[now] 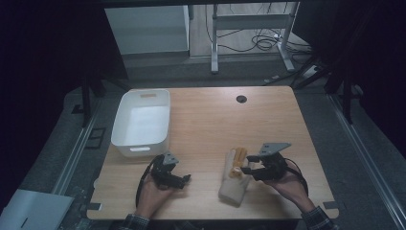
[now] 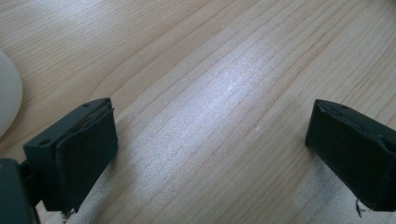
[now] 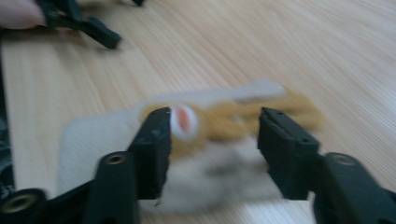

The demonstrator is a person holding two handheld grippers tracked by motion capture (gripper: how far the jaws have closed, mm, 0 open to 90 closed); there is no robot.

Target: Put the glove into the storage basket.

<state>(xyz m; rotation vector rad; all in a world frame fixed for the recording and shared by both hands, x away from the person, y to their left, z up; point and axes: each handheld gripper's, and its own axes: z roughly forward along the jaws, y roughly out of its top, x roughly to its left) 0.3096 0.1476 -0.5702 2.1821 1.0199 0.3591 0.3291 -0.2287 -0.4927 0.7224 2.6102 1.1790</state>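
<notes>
Wooden bench and what is laid on it

A pale wooden bench (image 1: 206, 120) is seen mid-frame; a white bin (image 1: 142, 123) is set at its upper left, a cream and tan cloth item (image 1: 235, 176) lies lower right, and a dark round hole (image 1: 241, 99) is seen near the top edge.

A cream-and-tan glove (image 1: 235, 178) lies flat near the table's (image 1: 210, 129) front edge.

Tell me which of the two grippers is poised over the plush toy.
The right gripper: its open jaws straddle the beige and yellow plush toy lying on the table. The left gripper, also open, has bare wood beneath it.
</notes>
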